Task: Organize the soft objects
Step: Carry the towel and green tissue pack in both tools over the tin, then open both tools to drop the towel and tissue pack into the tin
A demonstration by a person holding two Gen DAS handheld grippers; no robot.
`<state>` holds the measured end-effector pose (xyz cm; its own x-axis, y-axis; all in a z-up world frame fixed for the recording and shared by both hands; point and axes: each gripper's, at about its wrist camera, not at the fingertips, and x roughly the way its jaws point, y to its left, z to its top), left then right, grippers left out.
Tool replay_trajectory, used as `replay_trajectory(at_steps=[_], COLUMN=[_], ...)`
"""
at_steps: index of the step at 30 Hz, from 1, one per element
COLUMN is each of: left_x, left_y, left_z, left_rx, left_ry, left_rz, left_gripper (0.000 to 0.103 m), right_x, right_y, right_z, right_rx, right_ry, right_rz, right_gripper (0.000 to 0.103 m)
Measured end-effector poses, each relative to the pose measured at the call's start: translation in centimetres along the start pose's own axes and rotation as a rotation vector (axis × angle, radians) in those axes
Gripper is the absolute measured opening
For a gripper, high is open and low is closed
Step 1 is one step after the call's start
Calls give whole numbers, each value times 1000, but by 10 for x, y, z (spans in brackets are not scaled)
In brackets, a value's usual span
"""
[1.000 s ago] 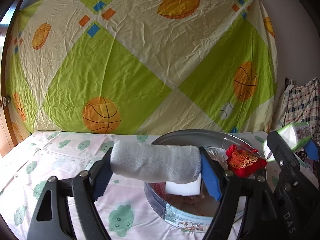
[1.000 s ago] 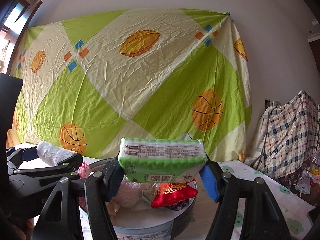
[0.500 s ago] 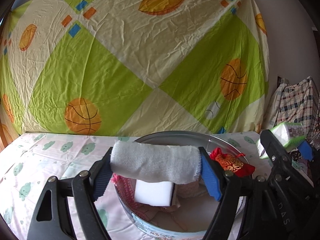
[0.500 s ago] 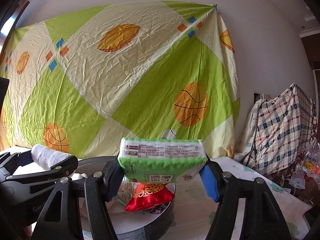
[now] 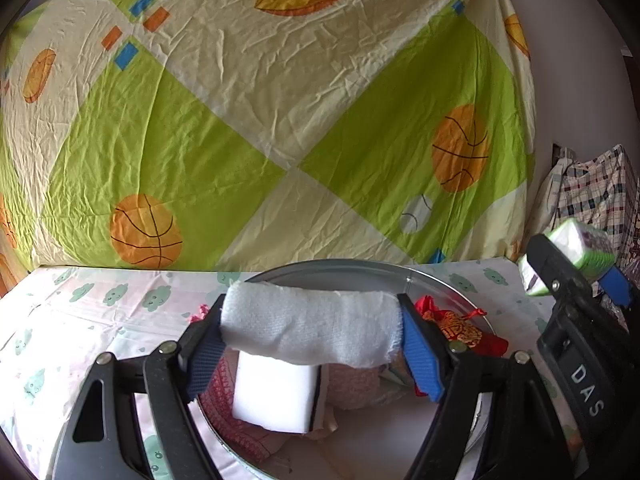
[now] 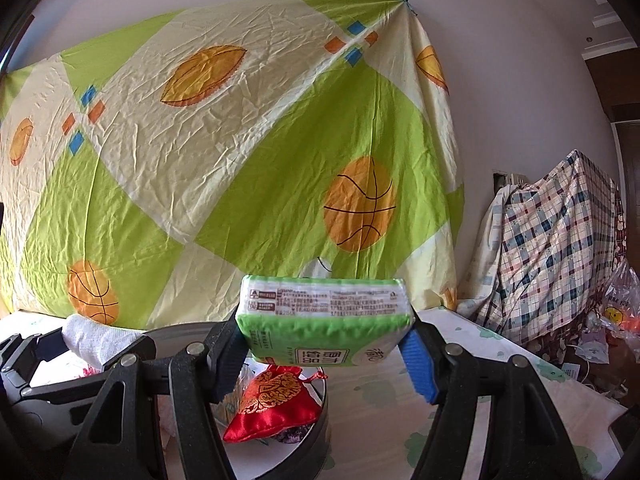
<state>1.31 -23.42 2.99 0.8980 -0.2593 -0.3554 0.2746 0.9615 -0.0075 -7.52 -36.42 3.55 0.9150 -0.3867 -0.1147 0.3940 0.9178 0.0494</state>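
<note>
Holding two soft things at once, I've got my left gripper [image 5: 312, 334] clamped across the ends of a rolled white towel [image 5: 310, 330], which hangs right over the round metal tin [image 5: 360, 270]. My right gripper [image 6: 324, 340] squeezes a green tissue pack [image 6: 325, 326] just past the tin's right rim. The tin looks crowded: a white sponge block [image 5: 276, 394] stands on edge below the towel, and a red embroidered pouch [image 6: 274, 406] is perched at the rim. If I let the towel go here, I reckon it lands on the block, unrolls or tips it. The pouch could get knocked onto the cloud-print tablecloth [image 5: 80, 320]. The grippers sit close together, so they may bump.
</note>
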Motion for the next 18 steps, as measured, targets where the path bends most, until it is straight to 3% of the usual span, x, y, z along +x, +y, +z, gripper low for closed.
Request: replay_trajectory(at_steps=[18], left_x=[21], left_y=[1], left_z=[-2], left_rx=[-13], left_ry=[72], left_rz=[18], left_gripper=[79], right_x=[45], right_y=[23], right_z=[22], right_rx=[-25], right_ry=[61], right_rz=[36], right_gripper=[70])
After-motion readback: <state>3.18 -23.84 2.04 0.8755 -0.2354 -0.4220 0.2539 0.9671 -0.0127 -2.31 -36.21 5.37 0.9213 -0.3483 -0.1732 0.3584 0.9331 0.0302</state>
